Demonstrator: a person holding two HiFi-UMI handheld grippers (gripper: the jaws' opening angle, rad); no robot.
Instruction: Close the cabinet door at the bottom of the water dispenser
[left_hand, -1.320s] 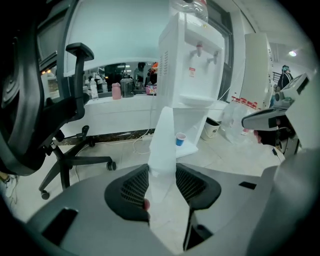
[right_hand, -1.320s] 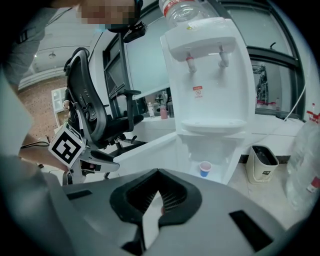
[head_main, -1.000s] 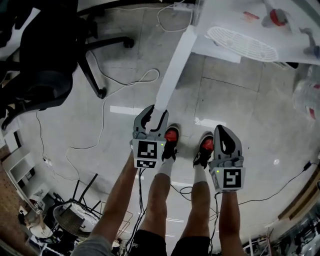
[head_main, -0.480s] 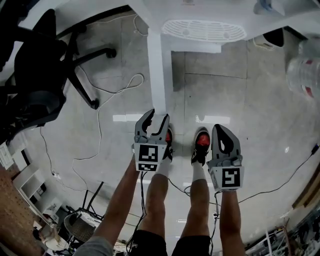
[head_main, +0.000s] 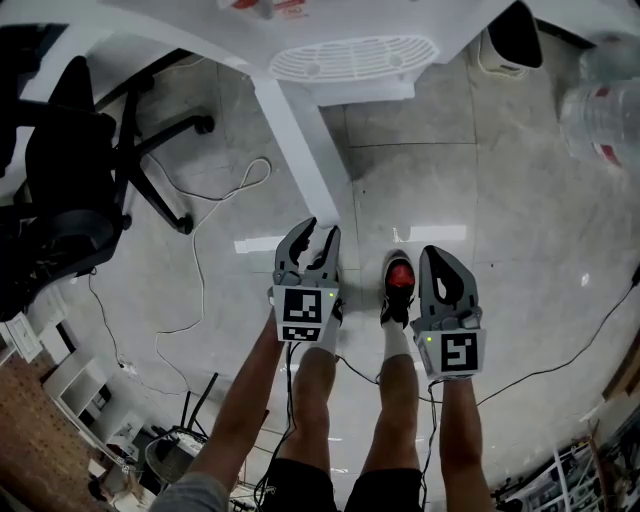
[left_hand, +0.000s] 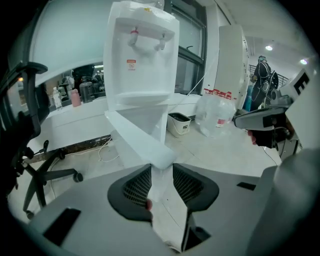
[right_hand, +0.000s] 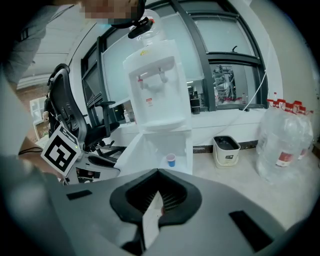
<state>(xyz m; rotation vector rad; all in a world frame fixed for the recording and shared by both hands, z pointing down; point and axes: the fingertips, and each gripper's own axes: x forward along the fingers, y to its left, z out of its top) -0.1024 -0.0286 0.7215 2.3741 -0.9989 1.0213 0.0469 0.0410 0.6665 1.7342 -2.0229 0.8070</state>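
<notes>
at flat white cabinet door — left gripper jaws closing about its edge | right gripper jaws together

Cup in dispenser cabinet, bin right of it, water jug farther right, chair left.
</notes>
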